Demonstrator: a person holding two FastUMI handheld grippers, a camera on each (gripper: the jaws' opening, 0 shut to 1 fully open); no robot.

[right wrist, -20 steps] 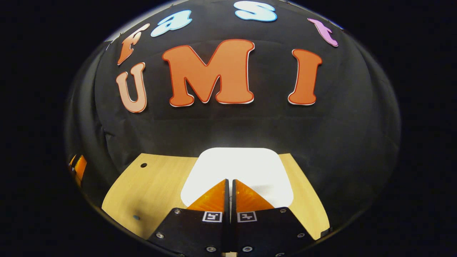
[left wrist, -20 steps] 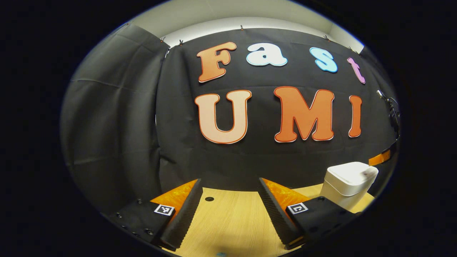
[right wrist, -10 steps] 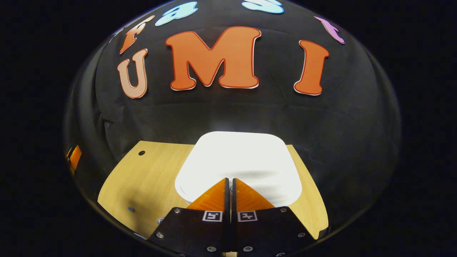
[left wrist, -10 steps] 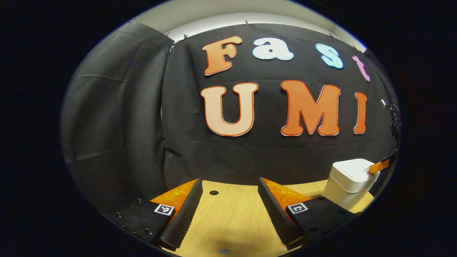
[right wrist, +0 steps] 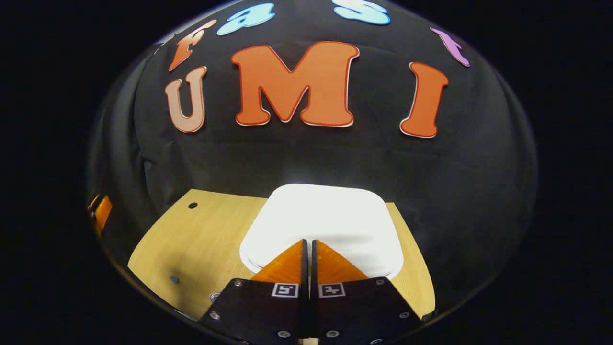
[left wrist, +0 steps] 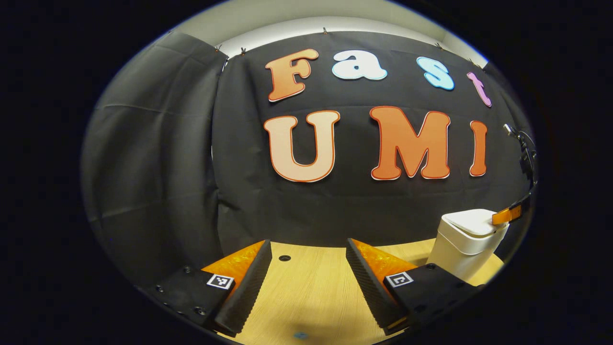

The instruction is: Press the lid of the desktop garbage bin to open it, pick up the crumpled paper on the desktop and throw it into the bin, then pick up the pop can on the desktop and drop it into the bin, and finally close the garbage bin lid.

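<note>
A: Where is the right gripper [right wrist: 309, 241] set?

B: In the right gripper view it sits over the front edge of the white garbage bin lid [right wrist: 325, 220], fingers pressed together with nothing between them. The tips meet the lid's near rim; whether they press it cannot be told. The lid lies flat and closed on the bin.

A: And the left gripper [left wrist: 309, 251]?

B: It hangs over the bare wooden desktop [left wrist: 311, 292] with its fingers spread wide and empty. In the left gripper view the garbage bin [left wrist: 462, 251] stands well off to its right, near the black cloth wall [left wrist: 153, 158]. The right gripper's tip [left wrist: 506, 214] shows there too, lying at the lid's right edge.

A: Anything else on the desktop?

B: A small round hole [left wrist: 285, 258] near the wall, between the left gripper's fingers in that view, and a small blue mark [left wrist: 300, 335] at the near edge.
</note>
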